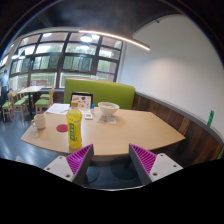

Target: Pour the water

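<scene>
Step in hand looks like the approach: claw [112, 160] hangs above the near edge of the tabletop [130, 130], wide open, nothing between its fingers, not touching anything. Left pad [81, 158] and right pad [142, 159] stand well apart w/ bare tabletop showing in the gap.

Left to right on the tabletop: a small pale cup [40, 122] near the far-left corner; then a yellow-green bottle [74, 127] w/ a red cap, upright, just ahead of the left finger and a bit left of it. That bottle is prob. the thing to pour from, though whether it holds water can't be told. Further back, papers [58, 108] lie flat, a dark tablet or screen [81, 101] stands propped beside them, and a white bowl [108, 108] sits to the right of that, apart from the bottle.

Next move, as I judge it: bring the claw forward and left so the bottle sits between the fingers, close on its body below the cap, lift, then tip over a receiver: cup or bowl, can't say which. The cap looks on, so that may need dealing w/ first.

Tabletop is light wood, rounded corners, right half bare. Behind it a green bench seat [100, 88]. Room is a canteen-type space: big windows [60, 60] on the far wall, more tables and green chairs [22, 100] at far left, a long ceiling light [125, 38] overhead.
</scene>
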Tool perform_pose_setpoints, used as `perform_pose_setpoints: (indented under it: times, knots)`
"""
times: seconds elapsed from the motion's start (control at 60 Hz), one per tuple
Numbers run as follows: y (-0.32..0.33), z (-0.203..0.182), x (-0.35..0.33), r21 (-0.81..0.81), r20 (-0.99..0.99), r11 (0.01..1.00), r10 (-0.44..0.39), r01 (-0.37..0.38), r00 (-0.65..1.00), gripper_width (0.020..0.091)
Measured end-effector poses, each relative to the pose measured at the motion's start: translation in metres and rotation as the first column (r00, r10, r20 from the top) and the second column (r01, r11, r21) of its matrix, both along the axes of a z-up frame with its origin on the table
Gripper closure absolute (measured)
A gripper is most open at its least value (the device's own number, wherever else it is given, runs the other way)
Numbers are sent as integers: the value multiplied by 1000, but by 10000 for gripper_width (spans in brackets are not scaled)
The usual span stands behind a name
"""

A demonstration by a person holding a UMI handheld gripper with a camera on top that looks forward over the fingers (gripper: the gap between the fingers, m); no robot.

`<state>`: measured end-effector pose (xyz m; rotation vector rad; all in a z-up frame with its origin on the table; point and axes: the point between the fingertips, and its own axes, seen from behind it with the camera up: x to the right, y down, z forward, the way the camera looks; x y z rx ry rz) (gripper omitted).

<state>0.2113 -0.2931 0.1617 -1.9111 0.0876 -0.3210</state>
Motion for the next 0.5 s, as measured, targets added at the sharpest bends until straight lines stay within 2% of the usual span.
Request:
perform_pose_setpoints:
  times: [0.2, 0.3, 0.5]
  knots:
    - [12, -13, -28, 25, -4, 1000, 14, -14, 1000, 297]
    - [22, -32, -56, 1, -34, 999, 35, -35, 999, 299]
    - [81, -73, -99, -25, -105, 995, 94, -98, 990, 296]
